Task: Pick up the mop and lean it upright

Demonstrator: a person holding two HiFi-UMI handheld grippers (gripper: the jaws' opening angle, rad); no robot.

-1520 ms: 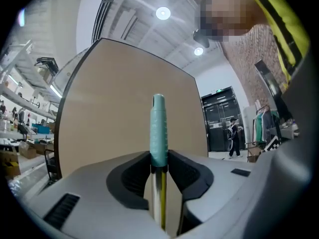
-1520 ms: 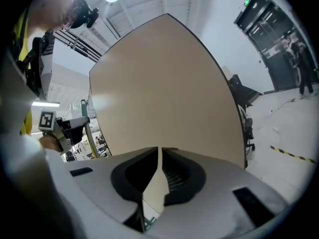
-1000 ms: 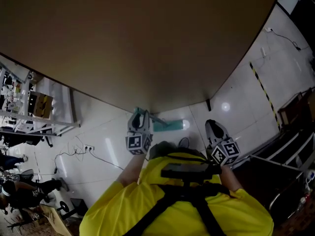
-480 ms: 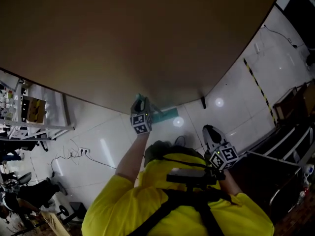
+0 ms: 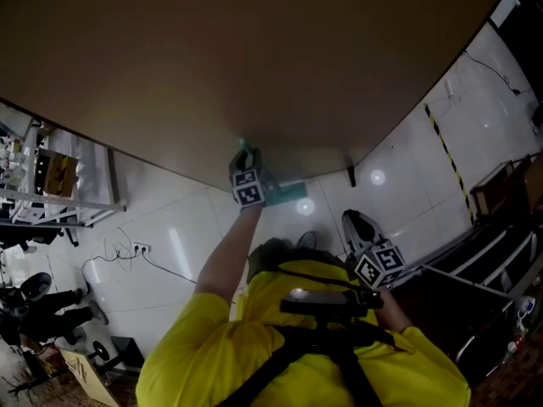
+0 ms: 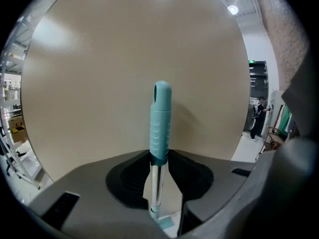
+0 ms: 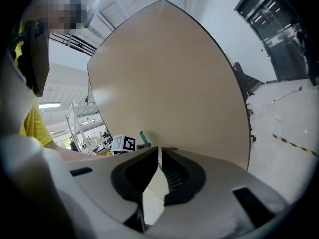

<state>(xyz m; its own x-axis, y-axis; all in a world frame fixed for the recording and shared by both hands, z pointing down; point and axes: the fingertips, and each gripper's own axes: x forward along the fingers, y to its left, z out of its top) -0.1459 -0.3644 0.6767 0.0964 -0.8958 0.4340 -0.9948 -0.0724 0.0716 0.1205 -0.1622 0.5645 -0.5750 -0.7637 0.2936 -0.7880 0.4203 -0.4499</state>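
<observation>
- The mop (image 6: 160,123) is off the floor (image 5: 195,244) along its length and stands nearly upright in my left gripper (image 6: 158,176), so I judge the pick-up done and the lean close to finished.
- Its teal handle rises straight up ahead of my left fingers (image 6: 132,178), right in front of the big beige panel (image 6: 99,59). In the head view my left arm reaches out to that panel, with the gripper just at its face.
- The teal mop head (image 5: 288,193) sits low on the white tiles by the foot of the panel, below and a little right of my left gripper.
- My left fingers are closed part way around the bare metal shaft (image 6: 156,188), just under the teal grip, and they carry the mop.
- I can't tell whether the top of the handle already touches the panel or hangs just short of it. No view shows that contact side-on.
- What I think is left: settle the handle against the panel, check that the head sits steady on the floor, then let go.
- My right gripper (image 7: 160,158) hangs low near my body, well apart from the mop. Its fingers (image 7: 182,176) are drawn nearly together with only a thin slit between, and nothing sits in it.
</observation>
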